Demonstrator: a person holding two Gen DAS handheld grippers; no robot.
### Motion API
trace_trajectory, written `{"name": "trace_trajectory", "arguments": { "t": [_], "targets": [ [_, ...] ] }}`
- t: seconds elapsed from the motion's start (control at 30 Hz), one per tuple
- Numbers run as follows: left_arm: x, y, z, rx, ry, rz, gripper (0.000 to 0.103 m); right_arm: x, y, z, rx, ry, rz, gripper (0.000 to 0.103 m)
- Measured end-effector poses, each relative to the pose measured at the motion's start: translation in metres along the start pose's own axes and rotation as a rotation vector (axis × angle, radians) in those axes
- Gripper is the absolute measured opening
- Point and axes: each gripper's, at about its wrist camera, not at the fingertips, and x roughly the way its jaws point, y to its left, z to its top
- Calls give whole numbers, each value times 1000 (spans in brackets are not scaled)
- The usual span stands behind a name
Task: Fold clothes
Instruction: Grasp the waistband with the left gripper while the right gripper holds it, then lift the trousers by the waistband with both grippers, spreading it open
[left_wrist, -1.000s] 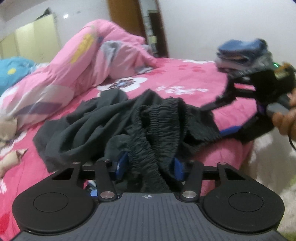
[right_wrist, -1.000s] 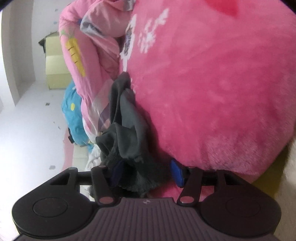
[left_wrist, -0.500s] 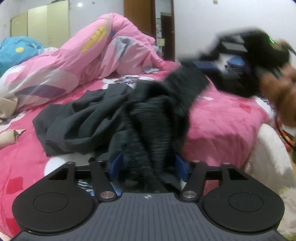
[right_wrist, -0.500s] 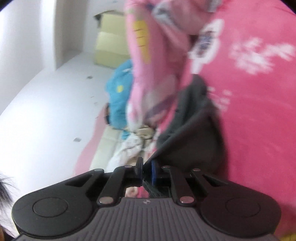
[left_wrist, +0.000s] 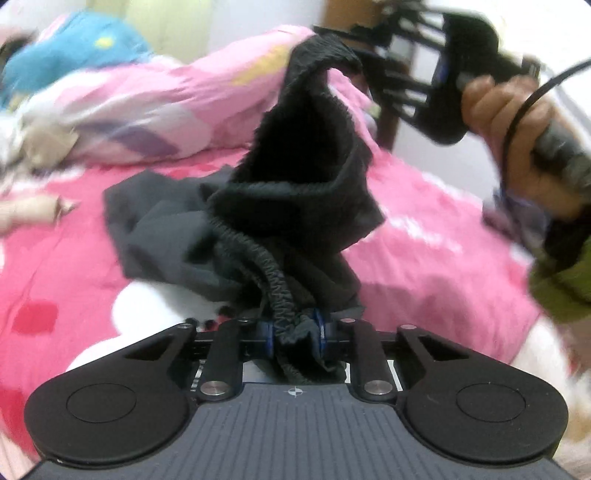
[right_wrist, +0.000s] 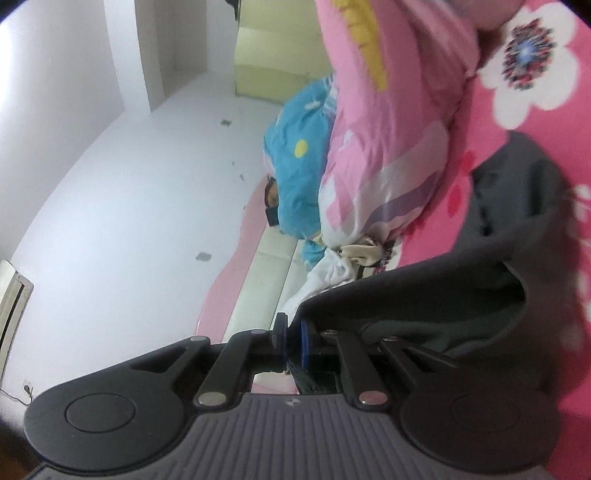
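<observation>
We have 2 tongs at work on 1 dark shorts, and both are clenched on the cloth. Our left tongs grip the bunched elastic waistband between their blue pads, low and close to the camera. Our right tongs, seen from the left wrist view, are raised up and to the right, and a peak of the shorts hangs from their tips. A hand wraps the handle of those tongs, with a black cable crossing in front of it and an olive sleeve below.

In the right wrist view, the right tongs have their pads pressed almost together with a thin edge of the shorts pinched between them.

The rest of the shorts trails down onto the pink bedspread, partly lifted and partly lying in a rumpled heap. Behind it sits a pink quilt in a heap, and a blue bundle lies at the far left. The left wrist view is blurred, so we cannot make out finer detail on the cloth.
</observation>
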Motion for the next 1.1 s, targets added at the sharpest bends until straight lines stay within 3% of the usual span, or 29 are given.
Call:
{"name": "trace_trajectory", "arguments": {
  "t": [0.13, 0.27, 0.37, 0.5, 0.6, 0.7, 0.93, 1.1],
  "targets": [
    [-13, 35, 0, -154, 9, 3, 19, 63, 3, 21, -19, 85, -31, 8],
    [-13, 59, -7, -255, 50, 26, 19, 119, -29, 33, 62, 197, -195, 21],
    [-14, 66, -11, -288, 53, 23, 19, 114, -46, 36, 94, 181, -228, 25],
    [-13, 71, -13, -294, 55, -4, 22, 71, -40, 39, 20, 86, -222, 38],
    [-11, 73, -15, -297, 56, -30, 30, 58, -26, 45, -109, 96, -293, 38],
    [-8, 76, -16, -300, 56, -55, 37, 65, -12, 41, -274, 180, -374, 41],
    [-7, 74, -23, -304, 44, -51, 32, 159, 6, -1, -740, 492, -512, 52],
    [-7, 74, -26, -277, 40, -50, 30, 216, 2, -40, -1029, 737, -484, 53]
  ]
}}
